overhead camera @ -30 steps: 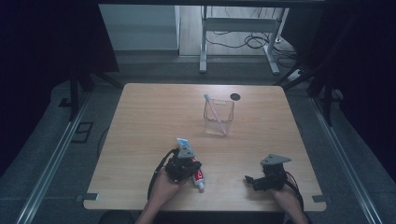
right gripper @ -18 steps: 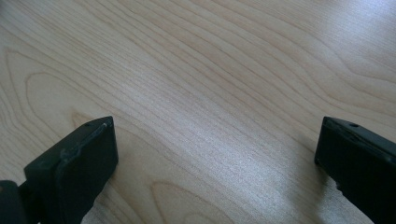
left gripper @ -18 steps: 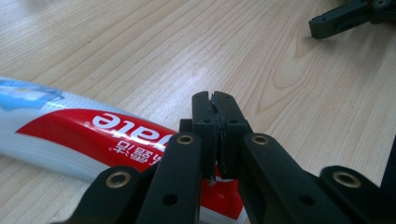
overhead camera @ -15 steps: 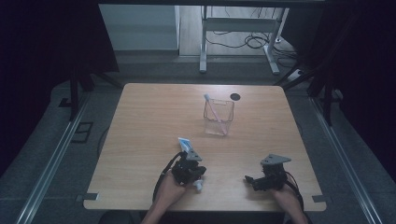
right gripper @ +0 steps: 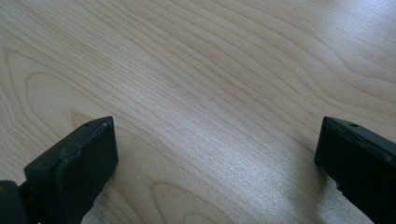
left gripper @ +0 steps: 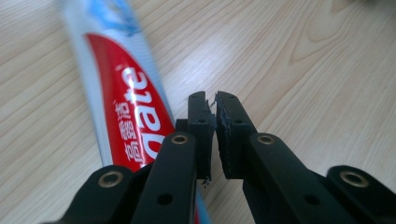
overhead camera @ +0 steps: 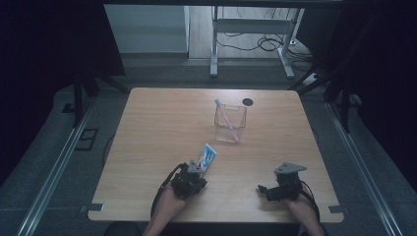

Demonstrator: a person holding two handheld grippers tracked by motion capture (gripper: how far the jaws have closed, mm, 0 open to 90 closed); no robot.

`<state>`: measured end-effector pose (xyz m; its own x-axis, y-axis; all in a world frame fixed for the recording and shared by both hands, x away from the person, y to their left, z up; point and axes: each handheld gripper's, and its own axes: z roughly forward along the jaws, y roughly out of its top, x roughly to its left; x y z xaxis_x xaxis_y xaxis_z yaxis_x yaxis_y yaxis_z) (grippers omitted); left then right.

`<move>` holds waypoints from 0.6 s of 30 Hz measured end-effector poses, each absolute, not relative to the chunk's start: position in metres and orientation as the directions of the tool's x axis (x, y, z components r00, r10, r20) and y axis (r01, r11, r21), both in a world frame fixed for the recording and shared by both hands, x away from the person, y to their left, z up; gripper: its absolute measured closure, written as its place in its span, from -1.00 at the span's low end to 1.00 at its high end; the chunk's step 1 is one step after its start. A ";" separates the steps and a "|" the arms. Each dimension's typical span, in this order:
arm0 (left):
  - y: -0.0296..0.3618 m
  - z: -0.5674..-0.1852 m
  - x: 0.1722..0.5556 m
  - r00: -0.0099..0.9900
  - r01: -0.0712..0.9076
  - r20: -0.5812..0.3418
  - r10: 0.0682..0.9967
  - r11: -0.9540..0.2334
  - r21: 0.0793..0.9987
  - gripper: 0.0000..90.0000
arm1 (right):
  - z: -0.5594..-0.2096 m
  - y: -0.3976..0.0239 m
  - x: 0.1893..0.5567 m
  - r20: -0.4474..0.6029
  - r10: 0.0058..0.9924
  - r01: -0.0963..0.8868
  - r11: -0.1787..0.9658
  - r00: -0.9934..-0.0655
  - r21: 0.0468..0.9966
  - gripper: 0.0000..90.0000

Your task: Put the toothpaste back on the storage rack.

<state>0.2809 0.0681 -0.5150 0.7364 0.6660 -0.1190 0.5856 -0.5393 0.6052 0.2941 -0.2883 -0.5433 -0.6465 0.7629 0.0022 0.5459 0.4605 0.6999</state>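
Left tongs (overhead camera: 199, 169), jaws nearly closed, grip the near end of a toothpaste tube (left gripper: 122, 100) over the near-left table (overhead camera: 162, 123); right tongs (right gripper: 215, 154) rest wide open and empty at near right. The tube looks light, soft and slick, likely best held across its flat crimped tail or stiff shoulder.

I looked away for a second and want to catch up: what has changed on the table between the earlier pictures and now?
The left gripper, shut on the toothpaste tube, has shifted a little to the right in the high view, and the tube now stands up more, its end pointing toward the clear cup. The right gripper stayed open on the table, and the cup with its toothbrush stayed put.
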 end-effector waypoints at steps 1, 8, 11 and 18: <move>0.070 -0.515 0.281 0.736 0.585 -0.113 0.668 -0.543 0.602 0.88 | -0.543 -0.288 0.294 0.002 0.763 0.546 0.461 -0.647 0.700 -1.00; 0.078 -0.513 0.281 0.743 0.584 -0.131 0.656 -0.542 0.604 0.83 | -0.543 -0.288 0.294 0.002 0.763 0.546 0.461 -0.646 0.700 -1.00; 0.080 -0.506 0.283 0.743 0.579 -0.136 0.655 -0.529 0.620 0.76 | -0.543 -0.288 0.294 0.002 0.763 0.546 0.460 -0.646 0.700 -1.00; 0.088 -0.491 0.291 0.740 0.569 -0.116 0.663 -0.524 0.633 0.51 | -0.543 -0.288 0.294 0.002 0.763 0.546 0.461 -0.647 0.700 -1.00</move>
